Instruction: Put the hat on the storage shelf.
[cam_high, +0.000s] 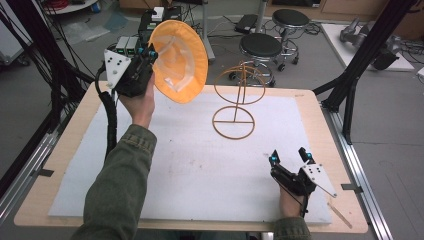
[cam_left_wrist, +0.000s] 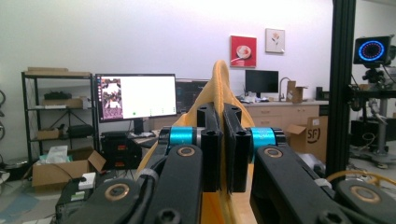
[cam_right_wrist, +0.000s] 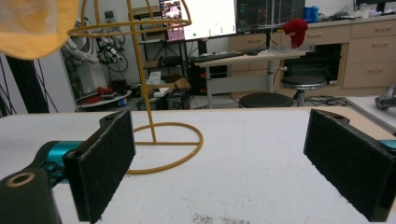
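Above white table (cam_high: 200, 170), left gripper (cam_left_wrist: 223, 140) clamps orange hat (cam_high: 177, 60), hiding its brim; right gripper (cam_high: 290, 159) gapes.

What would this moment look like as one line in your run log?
left gripper: shut on orange hat, held above table | right gripper: open, resting on white mat | wire hat stand: bare

An orange hat (cam_high: 179, 60), a yellow wire stand (cam_high: 238, 102), a white mat (cam_high: 200, 165).
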